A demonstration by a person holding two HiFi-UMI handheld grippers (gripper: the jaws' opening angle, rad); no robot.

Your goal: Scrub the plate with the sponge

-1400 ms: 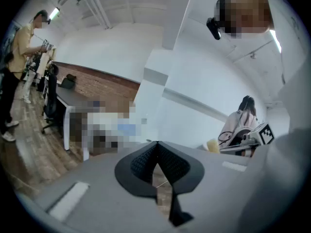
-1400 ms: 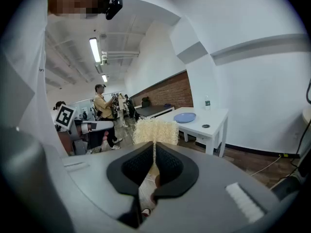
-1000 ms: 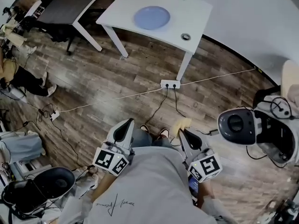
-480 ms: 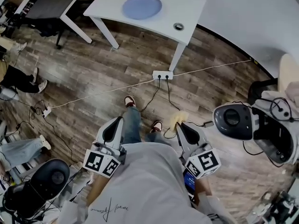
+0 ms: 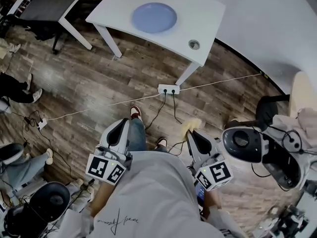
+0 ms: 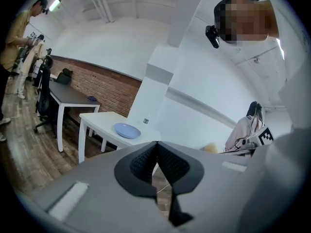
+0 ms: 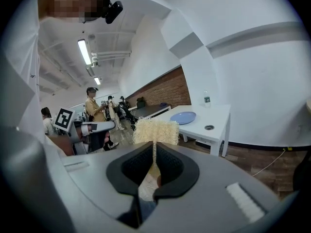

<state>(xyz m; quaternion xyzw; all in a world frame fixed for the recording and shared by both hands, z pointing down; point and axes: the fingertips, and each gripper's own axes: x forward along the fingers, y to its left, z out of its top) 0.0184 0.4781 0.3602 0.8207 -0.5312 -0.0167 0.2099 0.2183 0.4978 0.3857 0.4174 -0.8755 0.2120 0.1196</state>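
Round blue plate at 12 o'clock, right gripper at 5 clamping yellow fibrous sponge, left gripper at 7 closed empty, open wooden floor between.

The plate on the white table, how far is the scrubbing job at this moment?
Done: the sponge is picked up, clamped in the shut right gripper. In hand: only the carrying; the plate lies on the white table, far from both grippers. The left gripper is shut and empty. Left: go to the table, bring the sponge onto the plate, scrub.
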